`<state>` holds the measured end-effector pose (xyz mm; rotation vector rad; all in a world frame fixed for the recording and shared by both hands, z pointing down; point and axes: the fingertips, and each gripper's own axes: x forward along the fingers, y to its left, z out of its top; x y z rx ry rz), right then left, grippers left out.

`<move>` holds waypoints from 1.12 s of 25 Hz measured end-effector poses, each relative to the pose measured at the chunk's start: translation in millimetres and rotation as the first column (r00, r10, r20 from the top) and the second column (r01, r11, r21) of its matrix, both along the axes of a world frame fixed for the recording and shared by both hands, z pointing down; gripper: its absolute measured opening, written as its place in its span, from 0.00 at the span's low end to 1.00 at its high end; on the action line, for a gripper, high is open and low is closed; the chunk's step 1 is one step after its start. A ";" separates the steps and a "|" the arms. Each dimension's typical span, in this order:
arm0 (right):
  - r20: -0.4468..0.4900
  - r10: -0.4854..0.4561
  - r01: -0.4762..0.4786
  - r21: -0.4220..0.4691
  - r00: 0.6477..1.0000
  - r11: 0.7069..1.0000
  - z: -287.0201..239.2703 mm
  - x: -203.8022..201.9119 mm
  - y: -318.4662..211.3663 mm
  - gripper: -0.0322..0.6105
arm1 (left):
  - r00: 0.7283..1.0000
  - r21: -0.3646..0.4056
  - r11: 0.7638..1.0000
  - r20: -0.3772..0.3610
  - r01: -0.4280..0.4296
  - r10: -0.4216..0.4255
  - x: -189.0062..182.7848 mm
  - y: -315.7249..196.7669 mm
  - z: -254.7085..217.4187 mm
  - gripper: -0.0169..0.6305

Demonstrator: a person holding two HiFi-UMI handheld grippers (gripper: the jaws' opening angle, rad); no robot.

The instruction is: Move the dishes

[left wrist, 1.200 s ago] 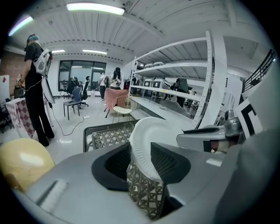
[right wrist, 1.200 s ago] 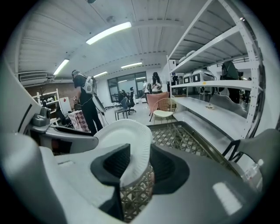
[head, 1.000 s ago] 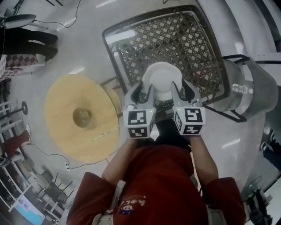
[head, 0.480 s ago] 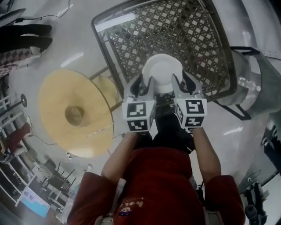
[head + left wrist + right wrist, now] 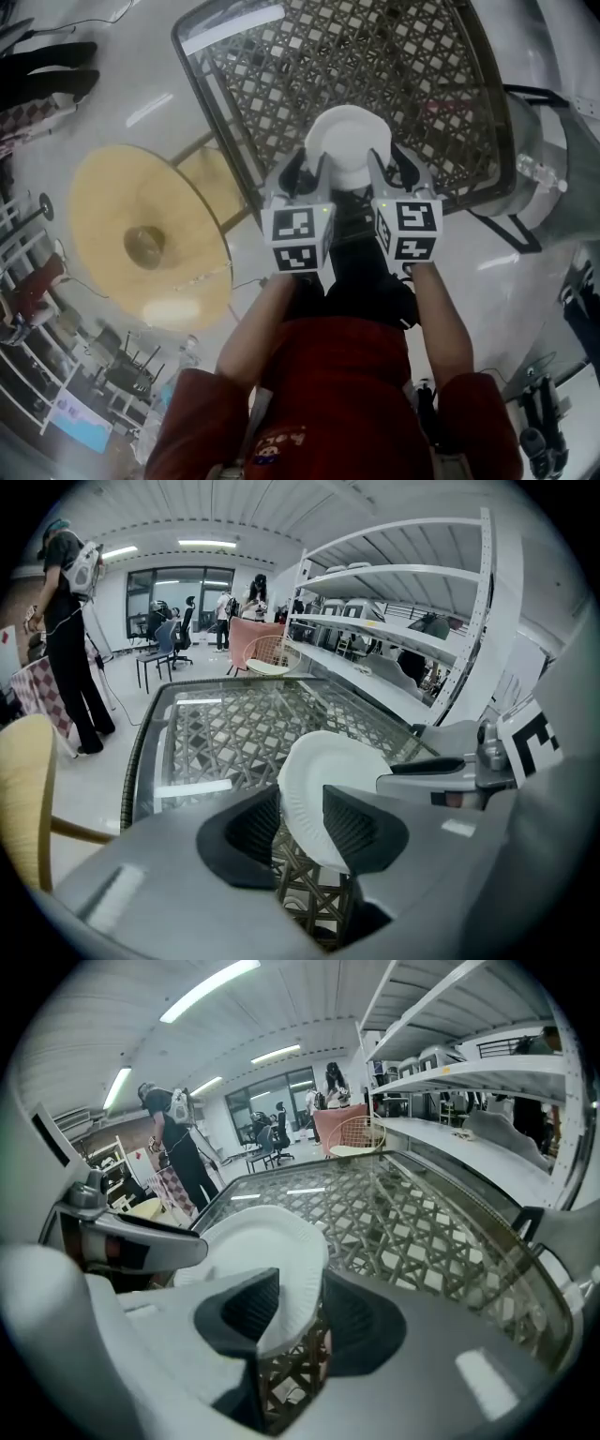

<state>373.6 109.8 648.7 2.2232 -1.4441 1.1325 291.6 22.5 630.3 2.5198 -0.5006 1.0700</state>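
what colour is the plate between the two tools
White: a plain paper plate, clearest in the head view.

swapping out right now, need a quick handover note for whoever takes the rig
Left gripper: shut on the left rim of the white plate.
Right gripper: shut on the plate's right rim.
Plate: carried between both grippers, tilted, over the near edge of the glass-topped lattice table; it looks clear of the glass.
Done: plate picked up with both grippers.
Left: probably set it on the table, then open both grippers. No other dishes in view.
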 end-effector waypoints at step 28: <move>-0.018 -0.056 0.054 -0.104 0.998 0.993 41.5 -1.3 2.3 0.28 | 0.993 -0.028 1.000 0.117 0.008 -0.004 -4.0 9.0 58.9 0.27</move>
